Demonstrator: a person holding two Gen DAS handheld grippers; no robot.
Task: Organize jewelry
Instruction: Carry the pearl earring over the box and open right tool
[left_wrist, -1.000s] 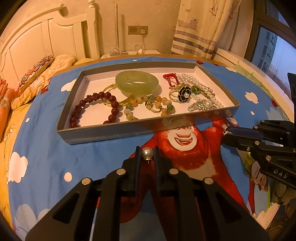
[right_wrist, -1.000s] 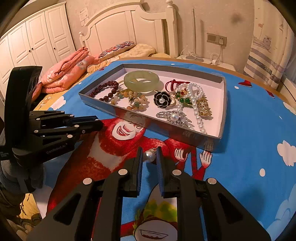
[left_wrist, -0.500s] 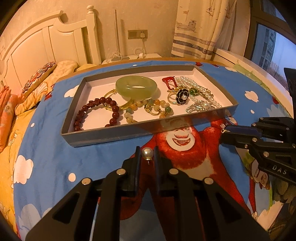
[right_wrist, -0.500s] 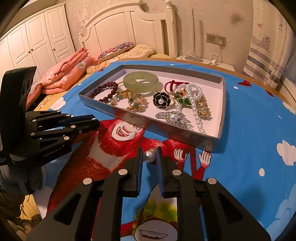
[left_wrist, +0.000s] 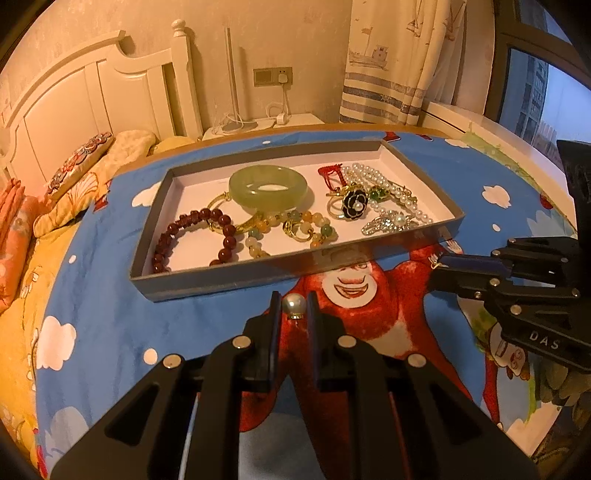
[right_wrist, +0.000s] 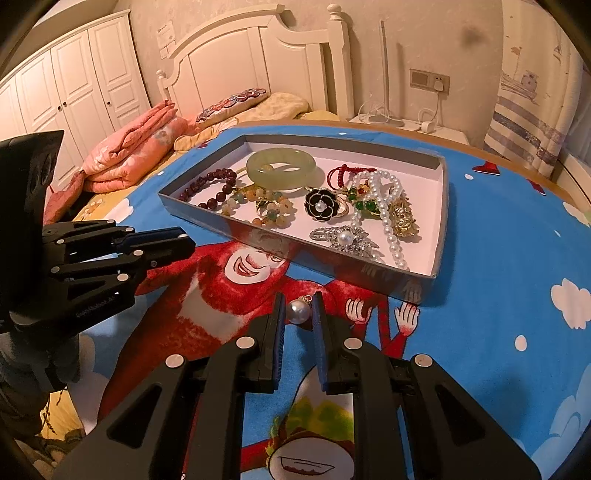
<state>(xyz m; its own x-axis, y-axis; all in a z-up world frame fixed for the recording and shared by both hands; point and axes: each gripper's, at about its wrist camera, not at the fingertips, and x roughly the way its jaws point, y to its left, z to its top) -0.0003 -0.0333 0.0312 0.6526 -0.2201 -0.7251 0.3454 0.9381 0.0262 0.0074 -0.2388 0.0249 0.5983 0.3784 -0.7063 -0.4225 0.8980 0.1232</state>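
A grey box lid tray (left_wrist: 207, 283) (right_wrist: 439, 206) lies on the cartoon bedspread and holds a green jade bangle (left_wrist: 267, 186) (right_wrist: 280, 168), a dark red bead bracelet (left_wrist: 192, 236) (right_wrist: 214, 188), a black flower brooch (left_wrist: 354, 206) (right_wrist: 322, 204), a pearl necklace (left_wrist: 384, 188) (right_wrist: 388, 218) and a silver brooch (right_wrist: 343, 238). My left gripper (left_wrist: 293, 304) is shut on a pearl earring (left_wrist: 294, 305) just in front of the tray's near wall. My right gripper (right_wrist: 300, 310) is shut on a second pearl earring (right_wrist: 300, 311), also short of the tray. Each gripper shows in the other's view, the right gripper (left_wrist: 443, 266) and the left gripper (right_wrist: 181, 242).
The blue spread with a red cartoon bear (left_wrist: 347, 284) covers a round table. A white headboard (right_wrist: 258, 62), pillows and a folded pink quilt (right_wrist: 136, 151) lie beyond. A striped curtain (left_wrist: 384, 62), a wall socket (left_wrist: 273, 75) and a wardrobe (right_wrist: 62, 85) stand around.
In the left wrist view the tray has slid a little rightward and lower in the picture; the pearl stays pinched. The right gripper and its pearl have not moved.
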